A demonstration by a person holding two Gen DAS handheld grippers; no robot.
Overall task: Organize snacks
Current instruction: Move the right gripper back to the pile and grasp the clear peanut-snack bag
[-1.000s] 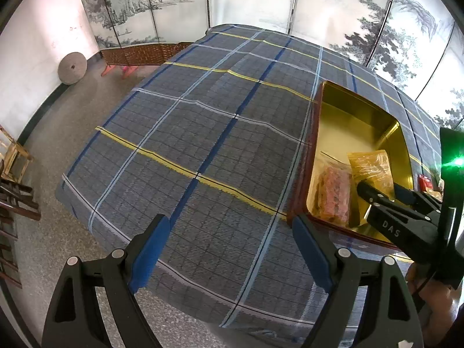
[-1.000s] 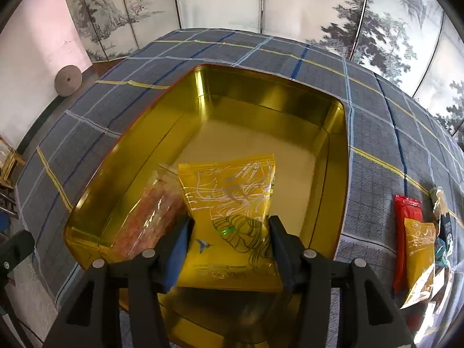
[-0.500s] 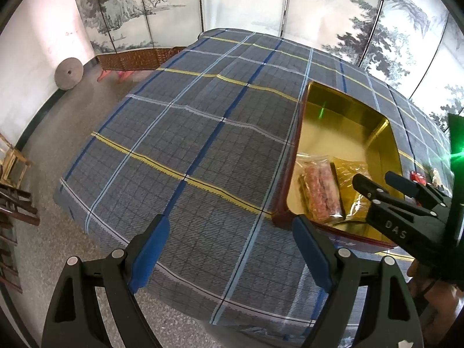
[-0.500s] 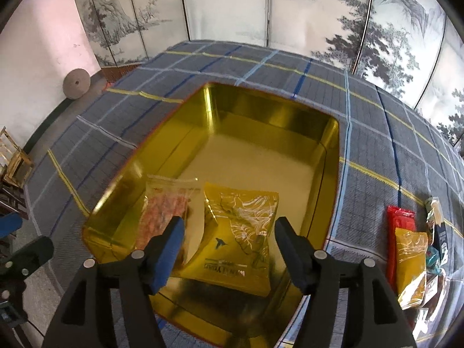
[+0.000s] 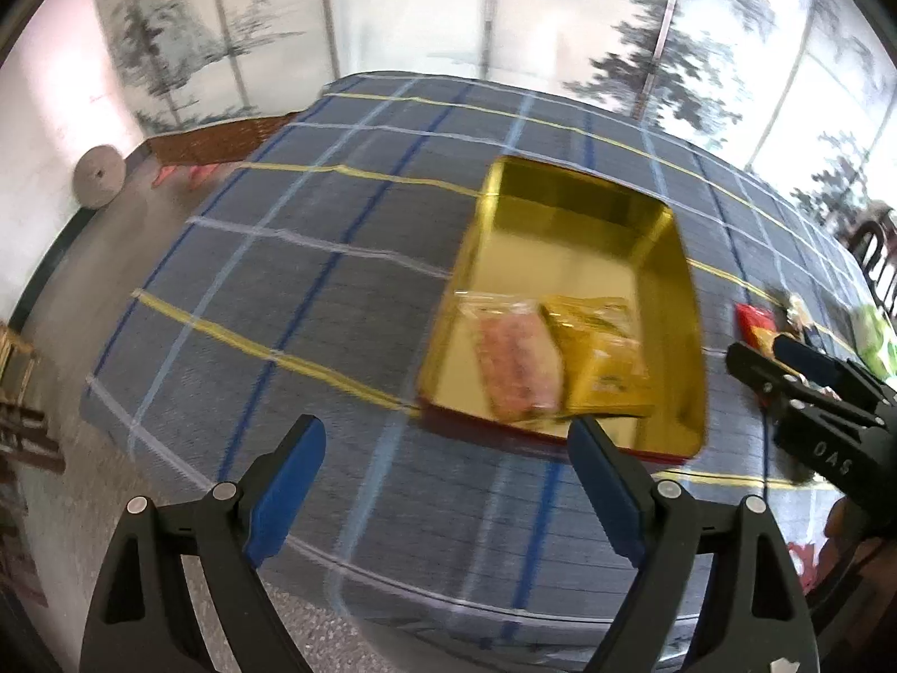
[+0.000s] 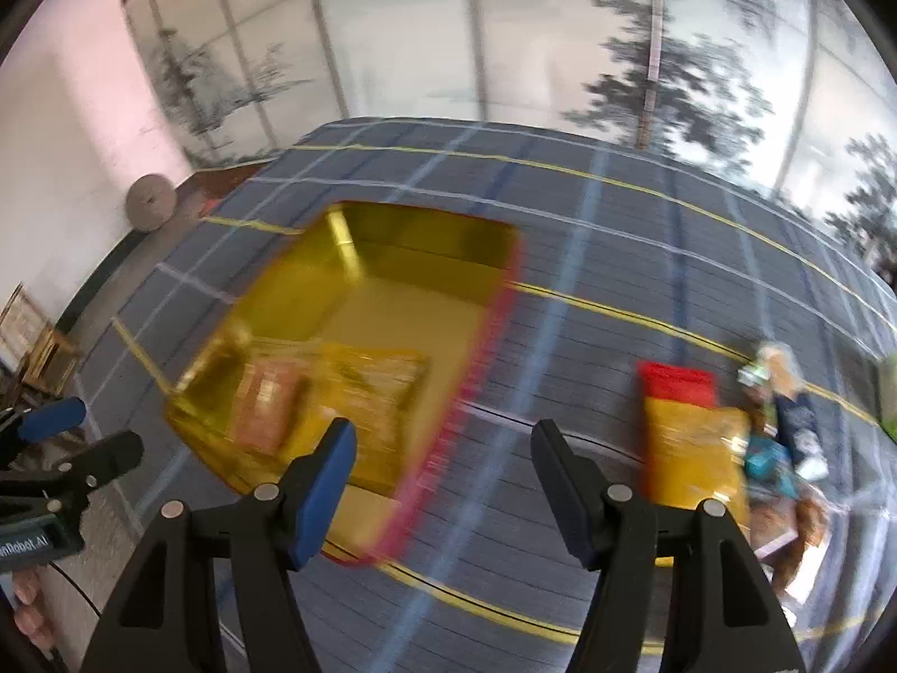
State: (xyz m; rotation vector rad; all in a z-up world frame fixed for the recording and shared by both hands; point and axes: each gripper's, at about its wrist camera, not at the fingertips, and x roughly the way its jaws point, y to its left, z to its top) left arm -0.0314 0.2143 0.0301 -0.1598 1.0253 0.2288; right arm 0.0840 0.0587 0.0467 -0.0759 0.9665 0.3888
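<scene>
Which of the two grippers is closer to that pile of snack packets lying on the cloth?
Right. The right gripper hangs open just left of the snack pile. The left gripper is open beyond the gold tin, on its far side from the pile.

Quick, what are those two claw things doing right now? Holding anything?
Left gripper: open, holding nothing.
Right gripper: open, holding nothing.

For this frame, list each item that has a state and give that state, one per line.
Left gripper: open, empty.
Right gripper: open, empty.
Gold tin: lid off, holding two packets.
Yellow packet: flat in the tin.
Pink snack packet: flat beside it.
Snack pile: on the cloth, outside the tin.
</scene>
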